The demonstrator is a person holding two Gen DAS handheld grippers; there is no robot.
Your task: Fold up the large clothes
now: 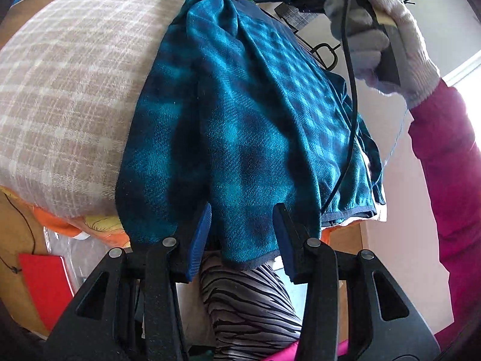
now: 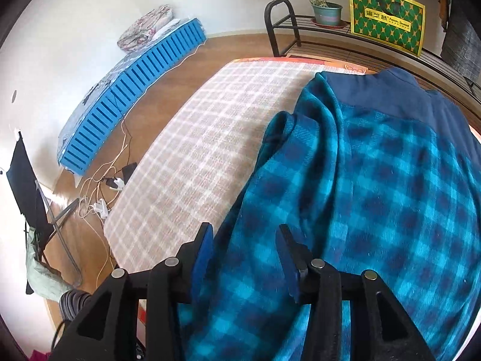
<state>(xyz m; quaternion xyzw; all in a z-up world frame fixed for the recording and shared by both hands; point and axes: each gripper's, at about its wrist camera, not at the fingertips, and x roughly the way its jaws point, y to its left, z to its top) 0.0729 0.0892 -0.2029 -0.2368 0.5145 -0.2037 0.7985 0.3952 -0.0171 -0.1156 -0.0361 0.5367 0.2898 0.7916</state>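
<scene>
closest in, the left gripper (image 1: 242,234) has its blue-padded jaws parted, and a hanging corner of the teal and navy checked fleece garment (image 1: 240,126) dangles between them without either pad pressing on it. the fleece is soft and fuzzy, edged with a dark binding along its hem, and rumpled into long folds. below that corner shows a zebra-striped fabric (image 1: 249,307). the right gripper (image 2: 245,255) likewise stands with its jaws apart, hovering above the garment (image 2: 360,195) with nothing pinched; the check pattern runs under and beyond its fingers, up to a plain navy yoke and collar at the far end. the garment lies spread on the right-hand part of a beige plaid cover (image 2: 204,138), draping over the near edge. an orange printed sheet (image 1: 99,225) peeks out under the cover. a gloved hand (image 1: 387,39) with a magenta sleeve (image 1: 448,165) grips the right tool's handle. farther off, a wooden floor (image 2: 180,57) carries tangled cables (image 2: 102,189) and a blue slatted crate (image 2: 132,90); a black metal rack (image 2: 330,42) holds a potted plant (image 2: 326,12) and a green and yellow bag (image 2: 386,18).
</scene>
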